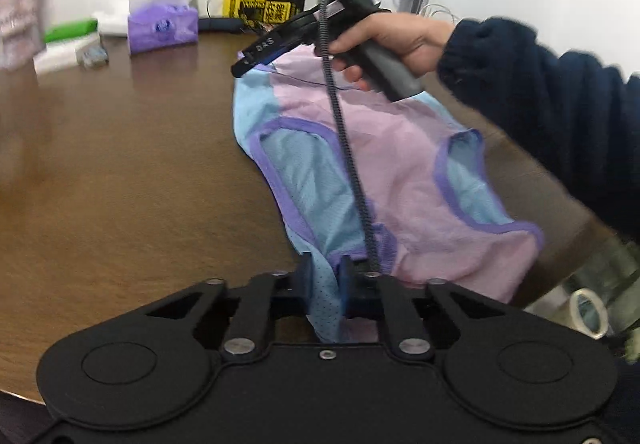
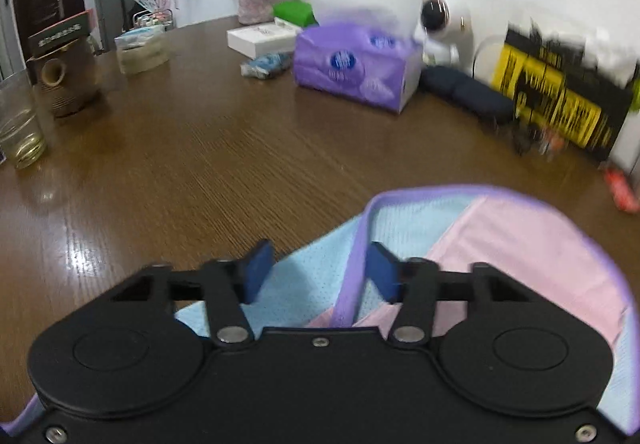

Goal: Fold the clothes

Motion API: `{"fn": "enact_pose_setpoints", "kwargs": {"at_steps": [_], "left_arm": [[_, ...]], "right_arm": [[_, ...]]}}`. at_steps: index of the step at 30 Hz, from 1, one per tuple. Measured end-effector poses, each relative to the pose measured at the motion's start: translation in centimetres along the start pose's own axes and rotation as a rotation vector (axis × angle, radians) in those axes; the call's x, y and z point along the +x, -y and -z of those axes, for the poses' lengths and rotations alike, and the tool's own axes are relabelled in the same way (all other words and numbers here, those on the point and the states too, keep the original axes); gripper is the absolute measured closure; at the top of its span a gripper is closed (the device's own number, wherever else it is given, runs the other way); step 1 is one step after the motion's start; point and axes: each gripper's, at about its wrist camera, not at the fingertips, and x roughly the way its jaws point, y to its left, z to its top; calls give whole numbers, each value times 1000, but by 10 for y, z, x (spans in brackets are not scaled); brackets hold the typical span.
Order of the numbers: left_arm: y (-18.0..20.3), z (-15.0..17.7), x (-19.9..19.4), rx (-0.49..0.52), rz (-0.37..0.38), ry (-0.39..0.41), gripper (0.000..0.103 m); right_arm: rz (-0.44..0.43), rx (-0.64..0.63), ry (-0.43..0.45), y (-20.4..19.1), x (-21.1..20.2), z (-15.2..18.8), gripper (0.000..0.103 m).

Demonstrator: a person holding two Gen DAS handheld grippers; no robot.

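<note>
Left gripper [image 1: 326, 276] jaws clamped on vest [image 1: 400, 172], right gripper [image 2: 318, 264] jaws apart over it, hand [image 1: 400, 40] level.

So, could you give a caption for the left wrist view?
Left gripper pinches the vest; right gripper hovers above its far end.

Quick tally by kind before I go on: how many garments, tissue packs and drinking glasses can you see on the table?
Garments: 1, the pink and blue vest, its near end pinched in the left gripper
Tissue packs: 1, the purple tissue pack
Drinking glasses: 1, the clear glass at the left edge
Total: 3
</note>
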Motion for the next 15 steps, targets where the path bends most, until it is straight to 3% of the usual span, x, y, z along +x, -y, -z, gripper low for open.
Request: {"fn": "enact_pose_setpoints", "kwargs": {"at_steps": [1, 3, 6, 9, 13, 14, 15], "left_arm": [[0, -1, 0, -7, 8, 3, 100], [1, -1, -2, -24, 24, 8, 101], [10, -11, -15, -11, 39, 78, 101], [27, -26, -28, 15, 124, 135, 101], [55, -29, -8, 70, 197, 99, 100], [61, -27, -2, 70, 196, 82, 99], [68, -25, 10, 61, 196, 27, 98]], "right_arm": [[-6, 8, 6, 3, -1, 2, 62], [-18, 31, 12, 7, -2, 3, 99], [-14, 24, 102, 6, -23, 6, 99], [6, 33, 244, 13, -74, 13, 99], [30, 98, 294, 46, -123, 35, 98], [53, 129, 252, 60, -126, 45, 88], [84, 143, 201, 67, -125, 54, 63]]}}
